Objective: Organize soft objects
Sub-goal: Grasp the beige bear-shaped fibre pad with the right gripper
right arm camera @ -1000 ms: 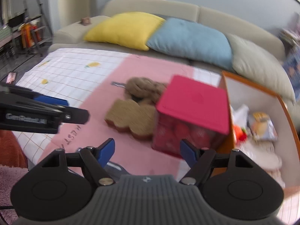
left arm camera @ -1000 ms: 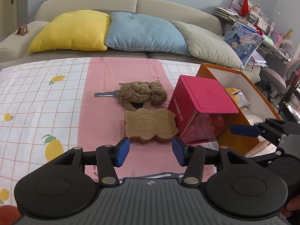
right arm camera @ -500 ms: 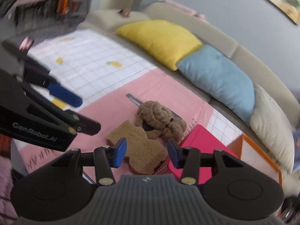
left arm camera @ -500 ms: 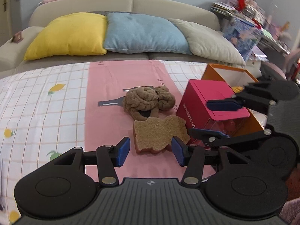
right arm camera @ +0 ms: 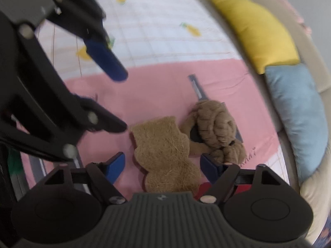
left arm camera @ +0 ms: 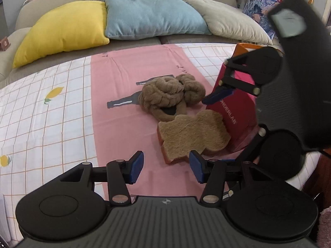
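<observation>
Brown bear-shaped fibre pad [right arm camera: 163, 155] lies on the pink cloth [left arm camera: 124, 103], between the wide, just-opened jaws of the right gripper [right arm camera: 163, 165]. At its one o'clock sits a knotted brown plush [right arm camera: 217, 132]. Left gripper [left arm camera: 165, 165] hovers half-open, empty.

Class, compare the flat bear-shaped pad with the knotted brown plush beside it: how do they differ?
The bear-shaped pad is flat with a coarse fibrous top; the knotted plush is rounded, bulky and braided. The pad lies nearer both grippers, the plush farther back. Both are brown and rest on the pink cloth.
</observation>
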Action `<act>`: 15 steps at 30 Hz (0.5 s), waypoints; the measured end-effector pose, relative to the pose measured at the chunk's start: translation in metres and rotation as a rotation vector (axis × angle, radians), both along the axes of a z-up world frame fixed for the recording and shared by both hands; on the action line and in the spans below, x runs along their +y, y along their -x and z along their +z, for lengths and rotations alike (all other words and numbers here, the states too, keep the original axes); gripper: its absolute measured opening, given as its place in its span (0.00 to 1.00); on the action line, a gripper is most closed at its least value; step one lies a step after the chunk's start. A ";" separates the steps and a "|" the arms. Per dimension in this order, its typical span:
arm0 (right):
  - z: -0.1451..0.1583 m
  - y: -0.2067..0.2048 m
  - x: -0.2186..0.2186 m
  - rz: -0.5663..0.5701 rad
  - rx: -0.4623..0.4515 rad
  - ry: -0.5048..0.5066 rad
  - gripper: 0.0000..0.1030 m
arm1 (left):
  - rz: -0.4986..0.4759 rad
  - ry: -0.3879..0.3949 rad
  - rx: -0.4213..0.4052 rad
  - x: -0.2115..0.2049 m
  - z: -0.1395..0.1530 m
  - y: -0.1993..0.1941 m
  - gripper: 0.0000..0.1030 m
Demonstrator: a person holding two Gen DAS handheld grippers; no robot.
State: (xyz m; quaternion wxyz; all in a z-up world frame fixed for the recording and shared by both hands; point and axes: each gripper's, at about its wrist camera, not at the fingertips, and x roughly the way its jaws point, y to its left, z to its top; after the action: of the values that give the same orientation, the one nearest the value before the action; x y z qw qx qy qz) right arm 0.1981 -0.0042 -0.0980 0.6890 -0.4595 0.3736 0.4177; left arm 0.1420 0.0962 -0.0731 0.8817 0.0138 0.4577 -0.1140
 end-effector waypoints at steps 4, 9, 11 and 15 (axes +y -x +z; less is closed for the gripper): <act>-0.015 -0.016 0.014 0.004 0.056 0.098 0.87 | -0.011 -0.002 -0.003 0.003 -0.001 -0.004 0.59; -0.031 -0.033 0.028 -0.048 0.122 0.159 0.87 | -0.011 0.007 -0.001 0.008 -0.003 -0.007 0.59; -0.036 -0.037 0.032 -0.076 0.130 0.167 0.87 | -0.005 0.009 0.001 0.009 -0.003 -0.006 0.59; -0.043 -0.042 0.037 -0.118 0.178 0.167 0.86 | -0.006 0.007 0.007 0.009 -0.004 -0.006 0.59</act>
State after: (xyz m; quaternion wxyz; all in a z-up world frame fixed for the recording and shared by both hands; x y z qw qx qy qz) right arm 0.2402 0.0329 -0.1413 0.6360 -0.4533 0.4932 0.3830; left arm 0.1478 0.1051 -0.0775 0.8797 0.0116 0.4604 -0.1185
